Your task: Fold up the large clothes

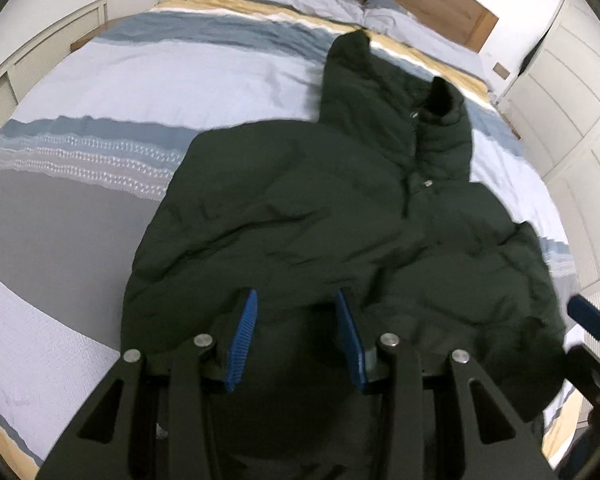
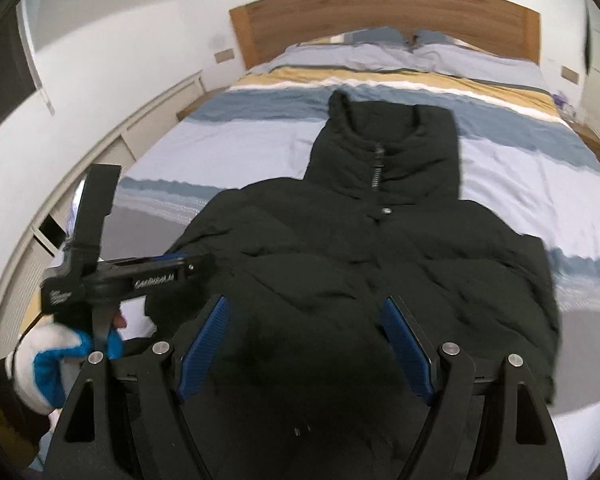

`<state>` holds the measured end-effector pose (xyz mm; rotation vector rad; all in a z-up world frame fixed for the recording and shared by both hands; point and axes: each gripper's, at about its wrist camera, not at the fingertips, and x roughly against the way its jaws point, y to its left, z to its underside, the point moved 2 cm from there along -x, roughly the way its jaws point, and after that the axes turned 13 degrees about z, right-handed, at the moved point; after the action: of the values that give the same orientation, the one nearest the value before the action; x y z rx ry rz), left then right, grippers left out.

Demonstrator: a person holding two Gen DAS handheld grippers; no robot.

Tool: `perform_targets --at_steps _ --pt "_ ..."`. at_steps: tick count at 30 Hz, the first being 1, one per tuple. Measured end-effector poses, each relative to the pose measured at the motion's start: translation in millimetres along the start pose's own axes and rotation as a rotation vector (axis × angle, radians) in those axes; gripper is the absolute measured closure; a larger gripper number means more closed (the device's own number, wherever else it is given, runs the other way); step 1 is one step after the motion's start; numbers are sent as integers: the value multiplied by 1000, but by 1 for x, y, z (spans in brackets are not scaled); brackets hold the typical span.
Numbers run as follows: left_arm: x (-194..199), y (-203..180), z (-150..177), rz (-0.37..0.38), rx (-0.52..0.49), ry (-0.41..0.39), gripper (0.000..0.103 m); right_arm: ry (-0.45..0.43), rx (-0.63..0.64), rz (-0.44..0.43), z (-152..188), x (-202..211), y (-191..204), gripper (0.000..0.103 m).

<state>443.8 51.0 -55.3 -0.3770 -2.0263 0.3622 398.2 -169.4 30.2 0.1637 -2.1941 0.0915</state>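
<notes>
A large dark green puffer jacket (image 1: 320,216) lies flat on the bed, front up, hood toward the headboard; it also fills the middle of the right wrist view (image 2: 380,248). My left gripper (image 1: 298,300) is open, its blue pads (image 1: 242,336) over the jacket's near hem on the left side. My right gripper (image 2: 306,308) is open wide over the hem, with dark fabric between and under its blue pads (image 2: 408,344). The left gripper's body (image 2: 140,276) shows in the right wrist view, and a right blue pad (image 1: 588,316) shows at the left view's edge.
The bed (image 1: 148,80) has a striped blue, grey and yellow cover, pillows (image 2: 380,50) and a wooden headboard (image 2: 380,12). White cabinets (image 1: 572,92) stand on one side and a low white unit (image 2: 152,120) on the other. A gloved hand (image 2: 56,356) holds the left gripper.
</notes>
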Motion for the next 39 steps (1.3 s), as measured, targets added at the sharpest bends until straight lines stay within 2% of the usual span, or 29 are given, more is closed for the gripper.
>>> perform_targets --at_steps 3,10,14,20,24,31,39 --pt "-12 12 10 -1 -15 15 64 51 18 31 4 -32 10 25" --pt "-22 12 35 -20 -105 -16 64 147 61 144 46 -79 7 25" --pt "-16 6 45 -34 -147 -14 63 156 84 184 64 -79 5 25" --pt "1 8 50 -9 -173 -1 63 204 81 255 73 -65 1 25" --pt "11 12 50 6 -188 -2 63 201 85 294 70 -47 9 25" --pt "20 20 49 20 -186 -3 63 133 42 307 53 -16 26 25" --pt "11 18 45 -16 -202 -5 63 90 22 306 37 -30 38 24"
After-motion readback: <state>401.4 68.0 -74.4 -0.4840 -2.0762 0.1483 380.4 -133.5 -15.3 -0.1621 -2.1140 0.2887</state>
